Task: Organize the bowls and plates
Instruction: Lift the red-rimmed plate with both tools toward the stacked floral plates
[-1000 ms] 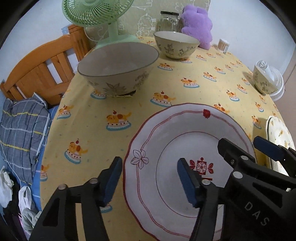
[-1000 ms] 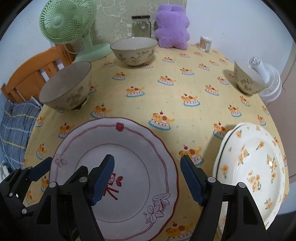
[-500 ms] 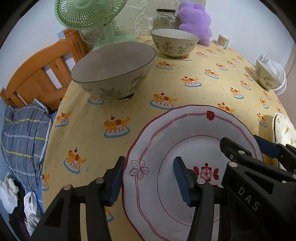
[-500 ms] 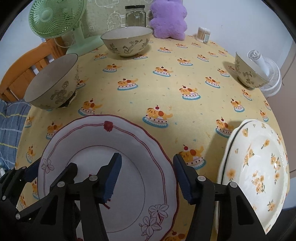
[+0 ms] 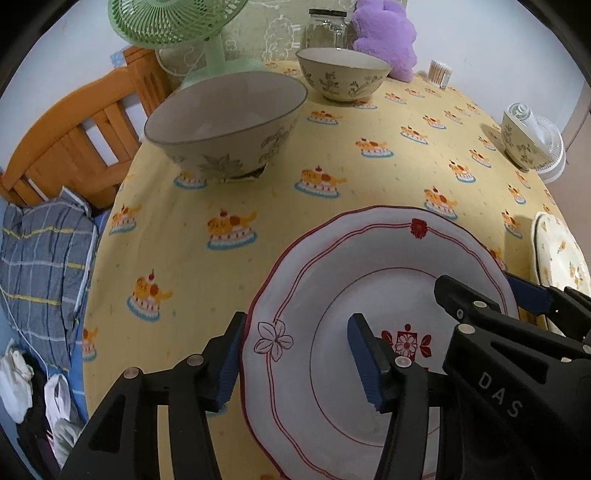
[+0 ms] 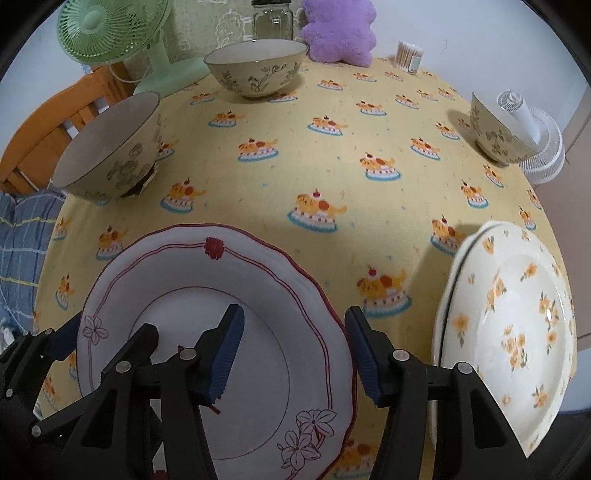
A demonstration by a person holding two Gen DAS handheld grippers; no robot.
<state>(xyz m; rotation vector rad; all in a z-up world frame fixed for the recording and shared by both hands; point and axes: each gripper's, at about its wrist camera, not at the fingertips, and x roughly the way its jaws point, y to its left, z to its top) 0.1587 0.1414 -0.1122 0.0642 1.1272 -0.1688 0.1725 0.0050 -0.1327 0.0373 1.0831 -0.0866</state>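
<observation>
A white plate with a red scalloped rim (image 5: 369, 266) (image 6: 258, 280) lies near the front of the yellow tablecloth (image 5: 258, 192). My left gripper (image 5: 295, 354) straddles its left rim, the outer pad close against the edge and the inner pad over the well. My right gripper (image 6: 293, 350) straddles the right rim the same way. Both sets of jaws stand partly apart, and no pad visibly presses on the plate. A stack of yellow-flowered plates (image 6: 517, 325) lies to the right. Three floral bowls stand at the left (image 5: 225, 122), back (image 6: 255, 66) and right (image 6: 498, 133).
A green fan (image 6: 110, 33), a glass jar (image 6: 271, 18), a purple plush toy (image 6: 338, 33) and a cotton-swab pot (image 6: 408, 55) line the back edge. A small white fan (image 6: 535, 147) stands by the right bowl. An orange wooden frame (image 5: 74, 140) and plaid bedding (image 5: 40, 266) lie beyond the left edge.
Both grippers' jaws have narrowed around the plate's rims, the right one more. Both views now show the plate slightly closer. The plate, bowls and flowered plates have not shifted.
</observation>
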